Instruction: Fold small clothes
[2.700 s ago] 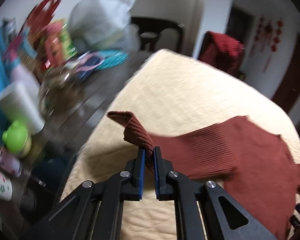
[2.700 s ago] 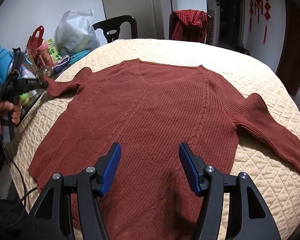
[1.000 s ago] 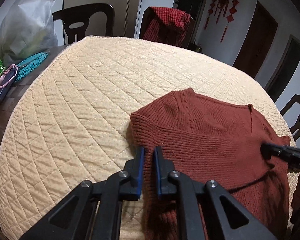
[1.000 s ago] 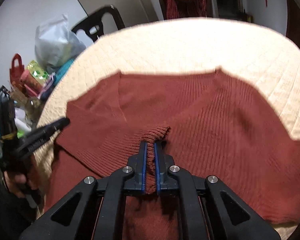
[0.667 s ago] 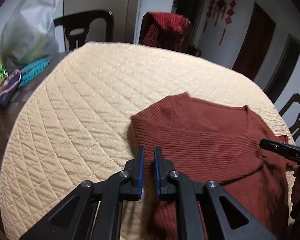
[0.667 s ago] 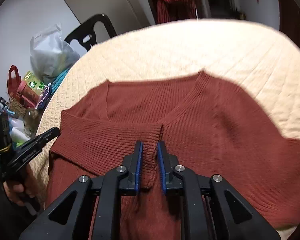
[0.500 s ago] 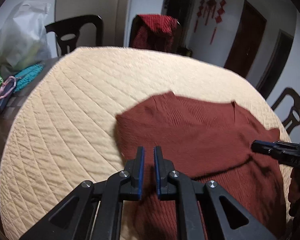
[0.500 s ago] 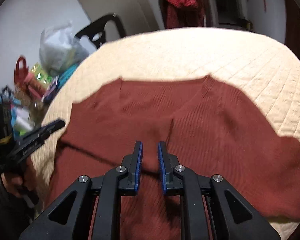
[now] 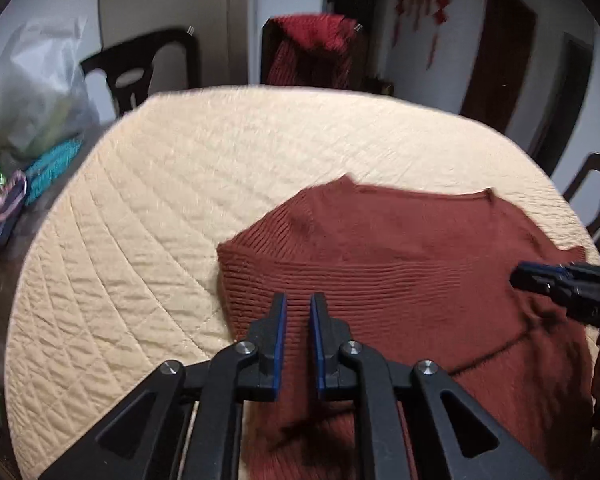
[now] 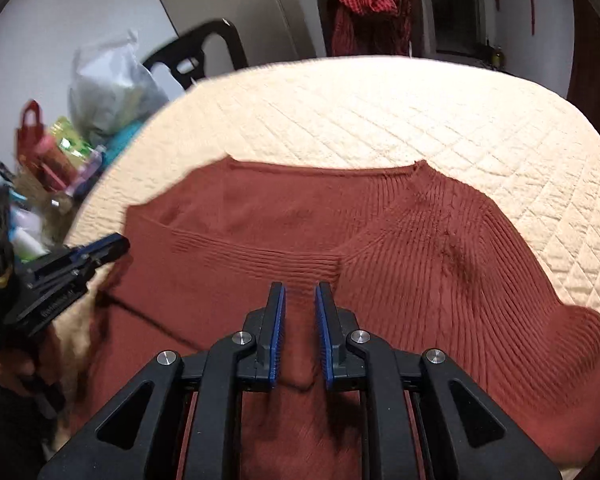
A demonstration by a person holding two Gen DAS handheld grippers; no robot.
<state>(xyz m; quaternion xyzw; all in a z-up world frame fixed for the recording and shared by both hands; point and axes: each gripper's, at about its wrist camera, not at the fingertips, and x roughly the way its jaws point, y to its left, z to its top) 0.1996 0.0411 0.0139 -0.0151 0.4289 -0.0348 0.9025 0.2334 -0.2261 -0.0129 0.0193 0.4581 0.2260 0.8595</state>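
A rust-red knit sweater (image 9: 400,256) lies flat on the cream quilted table cover (image 9: 148,200). Its left sleeve (image 10: 260,256) is folded across the chest and its cuff ends near the middle. The other sleeve (image 10: 480,280) still runs out to the right. My left gripper (image 9: 298,304) hovers over the sweater's folded left edge, jaws slightly apart and empty. My right gripper (image 10: 299,294) hovers just short of the folded cuff, jaws slightly apart and empty. Each gripper shows in the other's view: the right one at the right edge (image 9: 540,278), the left one at the left (image 10: 100,248).
Clutter stands off the table's left side: a grey plastic bag (image 10: 108,92), a red bag (image 10: 30,132), bottles and packets. Dark chairs (image 9: 148,64) stand behind the table, one draped with a red garment (image 10: 372,12). The cover is bare beyond the sweater.
The left sleeve was carried across the chest and laid down. Both grippers have let go of the knit, opened a little and pulled back above it.
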